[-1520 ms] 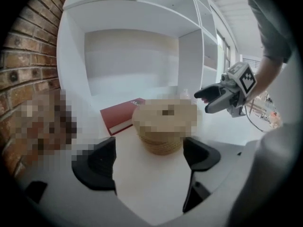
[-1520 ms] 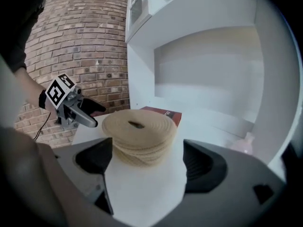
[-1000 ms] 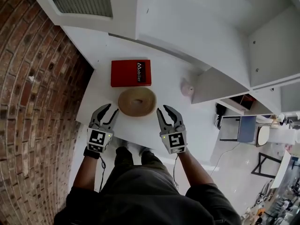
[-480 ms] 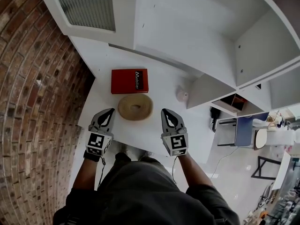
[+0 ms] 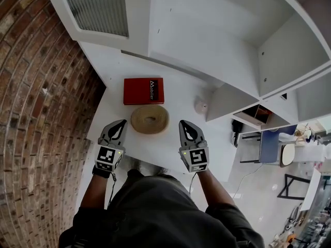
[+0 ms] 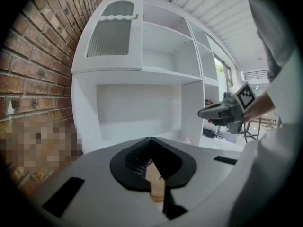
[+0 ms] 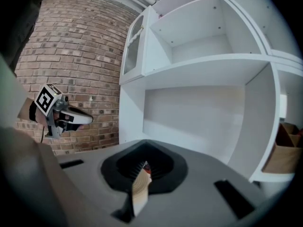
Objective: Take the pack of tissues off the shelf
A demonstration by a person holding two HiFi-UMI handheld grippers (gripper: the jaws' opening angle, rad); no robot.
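Head view, items listed left to right.

- Brick wall (image 5: pixel 36 112): bounded the scene.
- Left gripper (image 5: pixel 119 124): jaws closed together, nothing held. It hovered over the near edge of the white ledge (image 5: pixel 176 141).
- Red box (image 5: pixel 143 91): lay flat, farther back on the ledge.
- Tan ring (image 5: pixel 138 119): lay just in front of the box, between the two grippers and clear of both.
- Right gripper (image 5: pixel 185 124): jaws closed together, empty, level with its partner.
- Small pale pinkish item (image 5: pixel 200 105): probably the pack of tissues, too small to confirm. It lay on the ledge at the foot of a partition of the shelf unit (image 5: pixel 207 45).

Stage, as judged: the layout fitted either a pack awaiting collection from the ledge or one already set down from a higher compartment. Any reach for it would call for parted jaws, and the right gripper was the nearer.
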